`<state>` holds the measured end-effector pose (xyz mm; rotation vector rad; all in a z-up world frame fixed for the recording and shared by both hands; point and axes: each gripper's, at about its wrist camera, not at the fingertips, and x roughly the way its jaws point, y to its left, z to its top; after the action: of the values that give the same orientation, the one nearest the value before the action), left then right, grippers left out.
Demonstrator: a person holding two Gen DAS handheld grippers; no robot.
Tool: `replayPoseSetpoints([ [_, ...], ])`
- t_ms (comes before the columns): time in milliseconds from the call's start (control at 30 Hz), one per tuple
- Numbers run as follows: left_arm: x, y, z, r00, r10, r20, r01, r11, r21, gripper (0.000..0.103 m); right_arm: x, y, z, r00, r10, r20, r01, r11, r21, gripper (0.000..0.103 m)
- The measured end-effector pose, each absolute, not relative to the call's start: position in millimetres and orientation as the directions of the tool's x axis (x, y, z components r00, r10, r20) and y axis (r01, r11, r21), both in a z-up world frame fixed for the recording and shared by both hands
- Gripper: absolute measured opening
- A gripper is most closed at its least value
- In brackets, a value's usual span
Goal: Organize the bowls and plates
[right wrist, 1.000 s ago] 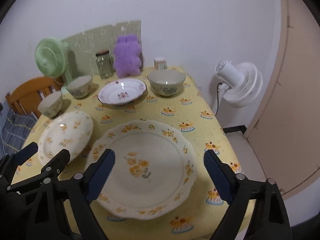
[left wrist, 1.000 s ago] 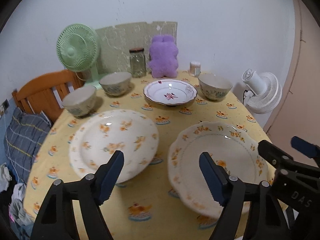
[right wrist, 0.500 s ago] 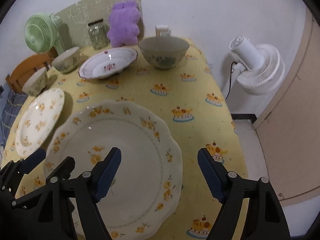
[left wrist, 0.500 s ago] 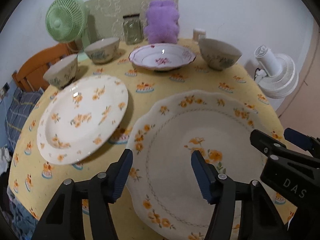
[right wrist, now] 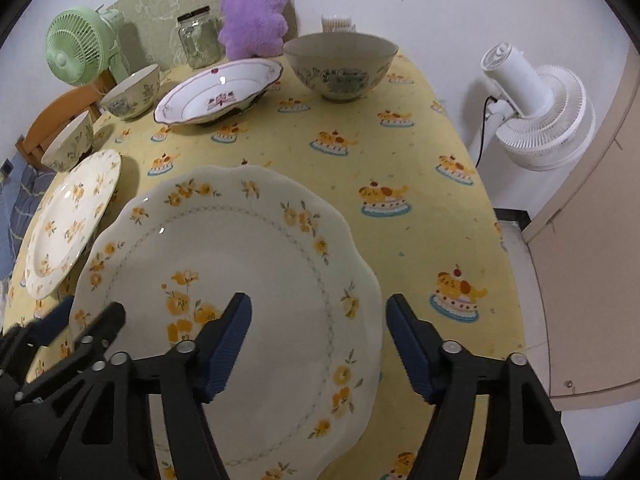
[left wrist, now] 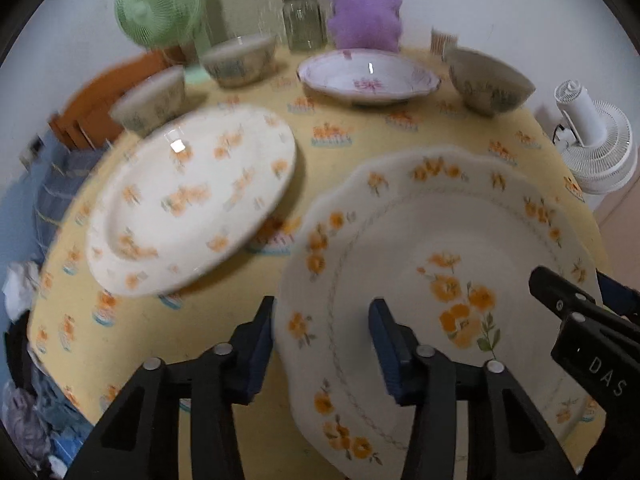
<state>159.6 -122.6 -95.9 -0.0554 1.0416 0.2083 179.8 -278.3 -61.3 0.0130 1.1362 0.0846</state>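
Both grippers straddling opposite edges of the big scalloped plate [right wrist: 256, 272], lying on the yellow tabletop [right wrist: 400, 152] nearest the cameras. Left gripper [left wrist: 322, 344]: jaws closing, plate's left rim between them, pads not yet pressing. Right gripper [right wrist: 318, 344]: jaws closing, right rim between, gap on both sides. Smaller floral plate [left wrist: 192, 208] sitting just left, apart. Pink-patterned dish [right wrist: 218, 92] and three bowls, incl. large one [right wrist: 342, 64], toward the far side.

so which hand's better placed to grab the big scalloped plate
About even, slight edge to the left. The left gripper already straddles the scalloped plate's left rim, jaws closing. The right gripper spans the right rim, closing too but set wider.
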Motion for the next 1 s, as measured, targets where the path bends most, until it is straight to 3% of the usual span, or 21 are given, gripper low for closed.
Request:
replayPoseSetpoints([
  [267,167.6,-122.9,-96.6,0.466,0.134,-0.875,-0.194,0.98,0.047,0.05,187.6,-273.3,-69.2,0.384,0.039,-0.922,-0.068,0.998,0.014,0.063],
  [400,177.0,-121.7,-96.2,0.455,0.13,-0.881,-0.193,0.98,0.046,0.05,198.2,-273.2,-69.8,0.384,0.009,-0.923,-0.059,0.998,-0.015,0.056],
  [1000,202.3,-117.3,-96.2,0.454,0.139,-0.88,-0.207,0.977,0.048,0.05,224.7,-272.9,-72.8,0.392,0.022,-0.92,-0.077,0.997,-0.009,0.056],
])
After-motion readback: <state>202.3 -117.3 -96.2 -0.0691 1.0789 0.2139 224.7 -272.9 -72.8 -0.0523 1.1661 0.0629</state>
